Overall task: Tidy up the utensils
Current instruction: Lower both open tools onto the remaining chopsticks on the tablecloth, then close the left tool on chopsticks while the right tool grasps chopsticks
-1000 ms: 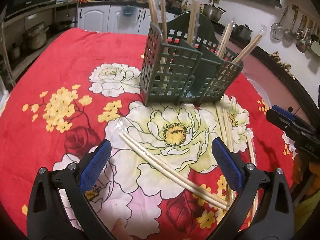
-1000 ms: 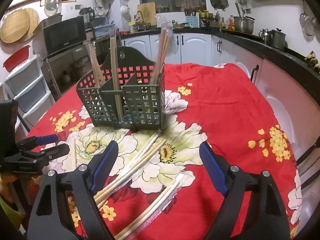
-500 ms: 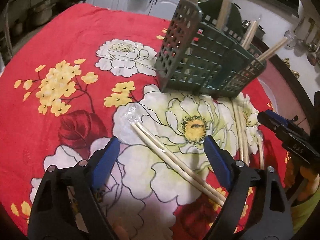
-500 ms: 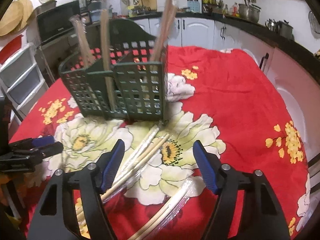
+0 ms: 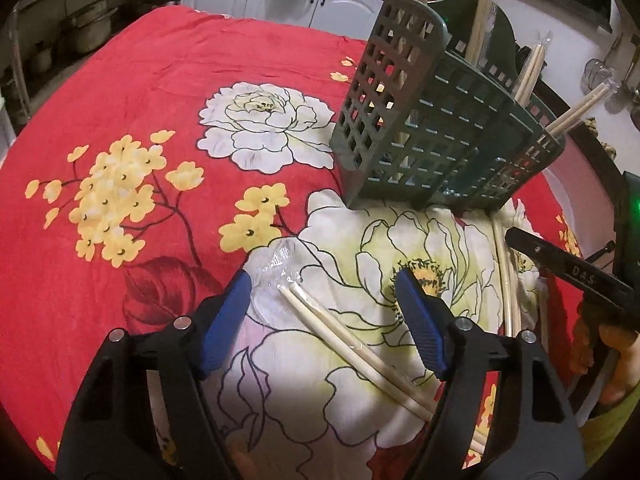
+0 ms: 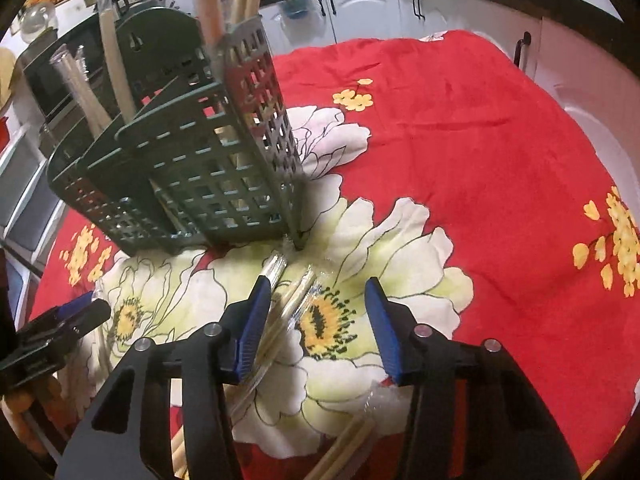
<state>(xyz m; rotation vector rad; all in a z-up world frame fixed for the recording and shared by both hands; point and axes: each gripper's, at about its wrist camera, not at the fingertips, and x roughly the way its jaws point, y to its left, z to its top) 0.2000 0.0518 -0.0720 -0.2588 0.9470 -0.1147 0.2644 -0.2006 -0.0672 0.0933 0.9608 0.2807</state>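
Left wrist view: a wrapped pair of chopsticks [image 5: 352,344] lies slantwise in the lower middle of the frame on the flowered table [image 5: 120,92], its near-tip end with the clear wrapper reaching up between the blue pads. The left hand-held gripper [image 5: 324,320] straddles this pair, spread and closing, its pads not yet pressing the sticks. Further out, at upper right, the green slotted utensil holder [image 5: 432,132] stands with several wrapped pairs upright in its compartments. In the right wrist view a second bundle of wrapped chopsticks [image 6: 288,296] lies at lower middle, just in front of the holder's near corner; the right hand-held gripper [image 6: 316,316] is also closing around it, the left pad close beside the sticks, though whether it touches them is hard to tell. Another pair [image 6: 352,440] lies at the bottom edge, under that gripper's frame. By my judgement the step in hand is the pick-up of loose pairs off the cloth, with much of the sorting already done. Next, each gripper needs to settle lower and pinch squarely across its pair, since thin round sticks in slick wrap may roll or slip out.
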